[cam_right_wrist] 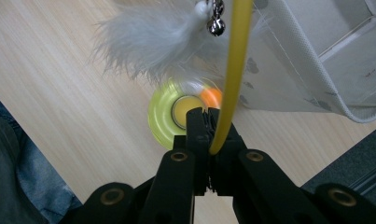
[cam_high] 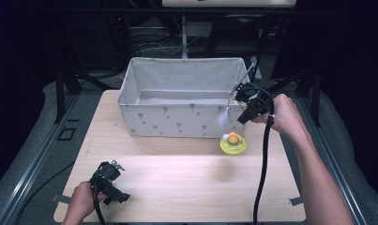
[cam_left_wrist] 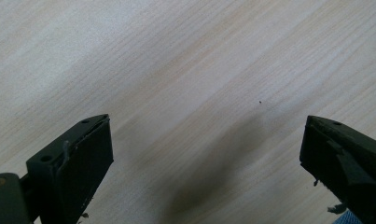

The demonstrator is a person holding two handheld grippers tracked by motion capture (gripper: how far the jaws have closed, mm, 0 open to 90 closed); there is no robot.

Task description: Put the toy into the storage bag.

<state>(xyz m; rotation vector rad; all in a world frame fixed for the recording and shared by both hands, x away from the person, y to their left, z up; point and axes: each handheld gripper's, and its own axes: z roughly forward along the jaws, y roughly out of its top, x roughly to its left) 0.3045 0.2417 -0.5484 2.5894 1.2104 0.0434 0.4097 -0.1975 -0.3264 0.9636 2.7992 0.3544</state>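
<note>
A cat toy stands on the wooden table in front of the basket's right corner. It has a round yellow base with an orange ball on it. A yellow wand rises from it, and a white feather and a small bell hang by the wand. My right gripper is above the base, shut on the wand. My left gripper hovers open over bare wood near the table's front left.
A grey fabric basket with a small printed pattern stands at the back middle of the table, open on top. Dark floor and metal frames surround the table. A black cable trails from the right gripper across the table's right side.
</note>
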